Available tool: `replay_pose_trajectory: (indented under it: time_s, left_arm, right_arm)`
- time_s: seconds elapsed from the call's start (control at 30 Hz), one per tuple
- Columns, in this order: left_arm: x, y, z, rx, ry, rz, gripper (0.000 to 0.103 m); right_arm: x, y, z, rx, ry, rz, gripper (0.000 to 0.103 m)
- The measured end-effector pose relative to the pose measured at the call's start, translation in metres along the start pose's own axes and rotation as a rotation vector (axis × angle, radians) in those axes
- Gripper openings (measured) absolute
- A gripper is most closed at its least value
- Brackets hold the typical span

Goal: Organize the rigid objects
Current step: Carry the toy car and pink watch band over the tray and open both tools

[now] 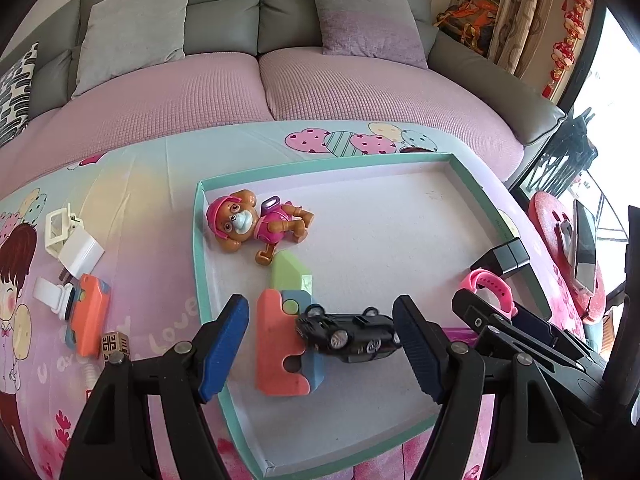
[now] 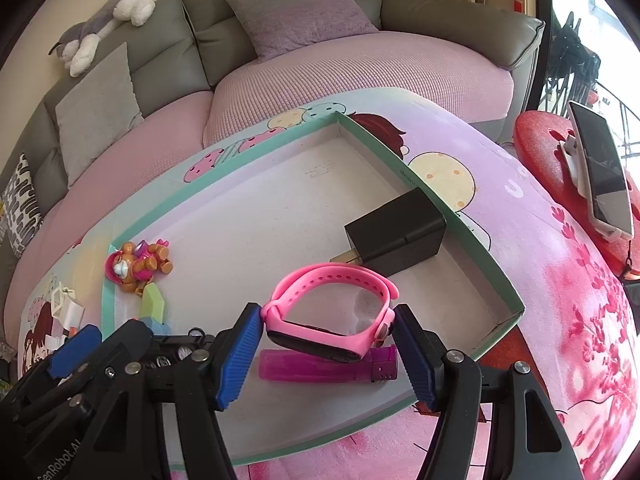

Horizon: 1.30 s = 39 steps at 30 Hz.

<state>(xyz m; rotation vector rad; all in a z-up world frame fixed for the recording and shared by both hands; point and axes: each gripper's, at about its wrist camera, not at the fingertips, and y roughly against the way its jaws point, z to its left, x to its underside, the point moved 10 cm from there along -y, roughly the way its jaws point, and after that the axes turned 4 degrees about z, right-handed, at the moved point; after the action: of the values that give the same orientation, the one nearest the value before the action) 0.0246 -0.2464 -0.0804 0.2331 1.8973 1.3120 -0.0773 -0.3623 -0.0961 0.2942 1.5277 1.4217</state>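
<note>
A teal-rimmed white tray (image 1: 198,264) (image 2: 472,248) lies on a cartoon-print cloth. My right gripper (image 2: 328,314) is shut on a pink watch (image 2: 332,312), one pad on each side of the band. It holds the watch tilted just above a purple lighter (image 2: 320,368) in the tray. My left gripper (image 1: 320,304) stands open over the tray. A black toy car (image 1: 348,332) lies on its side between the fingers, against the right pad and apart from the left one. The car rests on an orange and blue block (image 1: 276,352).
Also in the tray are a toy dog figure (image 1: 248,224), a green block (image 1: 290,272) and a black charger (image 2: 396,232). Left of the tray lie a white charger (image 1: 80,256), an orange toy (image 1: 88,316) and a wooden cube (image 1: 114,344). A phone (image 2: 600,176) stands on a red stool at right.
</note>
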Motion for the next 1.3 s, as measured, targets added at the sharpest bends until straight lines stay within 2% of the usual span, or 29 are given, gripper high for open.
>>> replay_pose_trajectory:
  time_s: [0.17, 0.4, 0.47, 0.5, 0.67, 0.73, 0.77, 1.07, 1.17, 1.3]
  left_arm:
    - [-0.002, 0.001, 0.008, -0.017, 0.020, -0.001, 0.076]
    - [-0.002, 0.007, 0.047, -0.080, 0.123, -0.008, 0.077]
    - [-0.001, 0.008, 0.061, -0.108, 0.156, -0.010, 0.083]
    - [0.000, 0.009, 0.067, -0.122, 0.171, -0.011, 0.084]
    - [0.004, 0.012, 0.098, -0.191, 0.245, -0.010, 0.087]
    - [0.007, 0.015, 0.110, -0.208, 0.274, -0.011, 0.095]
    - [0.008, 0.016, 0.114, -0.214, 0.285, -0.014, 0.096]
    - [0.014, 0.027, 0.150, -0.280, 0.362, -0.043, 0.096]
    - [0.016, 0.033, 0.161, -0.289, 0.402, -0.062, 0.096]
    - [0.018, 0.040, 0.174, -0.291, 0.440, -0.080, 0.096]
  right_arm:
    - [0.000, -0.001, -0.001, -0.009, -0.007, 0.005, 0.070]
    - [0.001, -0.006, -0.001, 0.024, 0.026, 0.017, 0.072]
    - [0.001, -0.006, -0.001, 0.029, 0.030, 0.010, 0.079]
    - [0.000, -0.005, 0.000, 0.029, 0.030, 0.006, 0.085]
    - [-0.001, -0.002, 0.004, 0.019, 0.037, -0.010, 0.102]
    - [-0.001, -0.001, 0.006, 0.016, 0.041, -0.017, 0.103]
    - [-0.002, -0.001, 0.007, 0.015, 0.042, -0.018, 0.103]
    - [-0.004, 0.009, 0.019, 0.002, 0.063, -0.044, 0.103]
    - [-0.006, 0.019, 0.034, -0.037, 0.081, -0.075, 0.103]
    - [-0.002, 0.019, 0.061, -0.065, 0.153, -0.070, 0.103]
